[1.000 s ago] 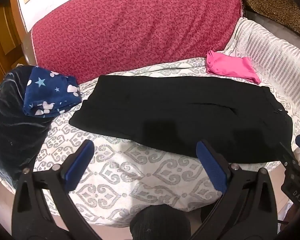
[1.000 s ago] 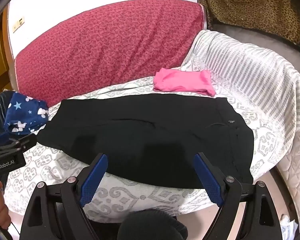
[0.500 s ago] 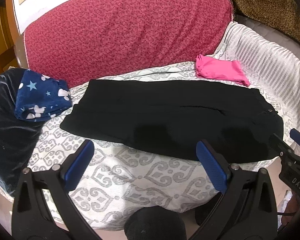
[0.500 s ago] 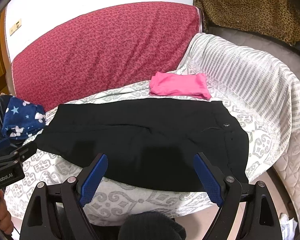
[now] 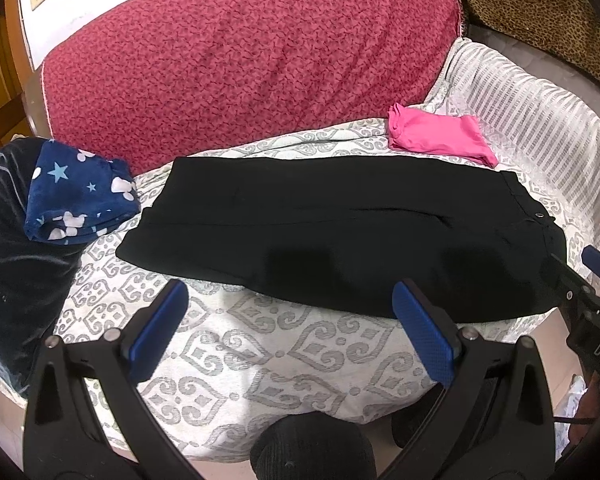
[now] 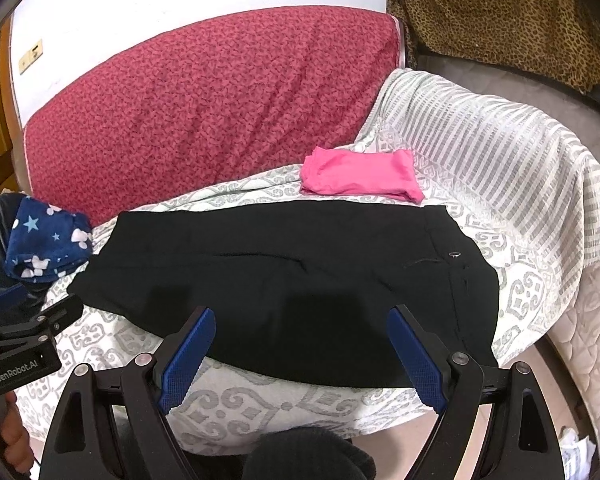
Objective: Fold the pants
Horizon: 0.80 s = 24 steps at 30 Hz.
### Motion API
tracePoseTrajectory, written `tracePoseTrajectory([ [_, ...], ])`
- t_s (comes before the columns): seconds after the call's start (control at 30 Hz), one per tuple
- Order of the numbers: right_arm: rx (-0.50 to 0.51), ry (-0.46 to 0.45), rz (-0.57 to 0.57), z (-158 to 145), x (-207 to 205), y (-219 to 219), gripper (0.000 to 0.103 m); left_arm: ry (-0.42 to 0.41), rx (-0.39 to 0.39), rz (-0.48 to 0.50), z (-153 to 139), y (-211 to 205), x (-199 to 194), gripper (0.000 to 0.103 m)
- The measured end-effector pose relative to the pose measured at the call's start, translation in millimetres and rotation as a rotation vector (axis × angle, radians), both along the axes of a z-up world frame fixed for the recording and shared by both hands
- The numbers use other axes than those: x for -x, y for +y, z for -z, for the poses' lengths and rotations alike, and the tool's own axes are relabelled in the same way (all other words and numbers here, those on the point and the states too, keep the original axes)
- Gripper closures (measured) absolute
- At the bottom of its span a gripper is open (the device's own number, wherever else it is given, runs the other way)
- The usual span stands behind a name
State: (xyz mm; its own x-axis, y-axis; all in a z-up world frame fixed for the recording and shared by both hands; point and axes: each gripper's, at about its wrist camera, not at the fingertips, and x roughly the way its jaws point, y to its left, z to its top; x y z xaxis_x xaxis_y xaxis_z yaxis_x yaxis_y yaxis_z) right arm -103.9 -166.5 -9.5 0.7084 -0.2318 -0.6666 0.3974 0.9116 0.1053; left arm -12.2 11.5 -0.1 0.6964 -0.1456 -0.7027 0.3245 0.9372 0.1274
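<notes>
Black pants (image 5: 340,236) flat on bed (image 5: 260,356), both grippers spread

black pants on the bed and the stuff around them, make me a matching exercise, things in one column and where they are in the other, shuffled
Things:
1. black pants
2. pink folded cloth
3. navy star-print fleece
4. leopard-print fabric

Places:
A. far right corner, behind the bed
B. left end of the bed
C. flat across the patterned bedspread
D. just beyond the pants' waistband end

Pairs: 1-C, 2-D, 3-B, 4-A

Pants (image 5: 340,236) lie on the bedspread (image 5: 260,344), folded cloth (image 5: 440,140) behind.
</notes>
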Motion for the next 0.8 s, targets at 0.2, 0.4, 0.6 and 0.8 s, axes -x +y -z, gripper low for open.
tracePoseTrajectory([
  [0.2,-0.003,0.006,0.001,0.9,-0.6,1.3,0.013,-0.001,-0.004,0.010,2.2,-1.0,1.7,0.001],
  [0.4,-0.013,0.011,0.000,1.9,-1.7,0.6,0.013,-0.008,-0.008,0.016,2.4,0.1,3.4,0.001],
  [0.6,-0.025,0.019,0.001,5.1,-0.9,-0.7,0.013,-0.004,-0.004,0.015,3.6,1.1,2.9,0.001],
  [0.8,-0.033,0.026,0.005,7.1,-0.9,-1.8,0.013,0.001,-0.002,0.018,4.9,1.7,2.6,0.001],
])
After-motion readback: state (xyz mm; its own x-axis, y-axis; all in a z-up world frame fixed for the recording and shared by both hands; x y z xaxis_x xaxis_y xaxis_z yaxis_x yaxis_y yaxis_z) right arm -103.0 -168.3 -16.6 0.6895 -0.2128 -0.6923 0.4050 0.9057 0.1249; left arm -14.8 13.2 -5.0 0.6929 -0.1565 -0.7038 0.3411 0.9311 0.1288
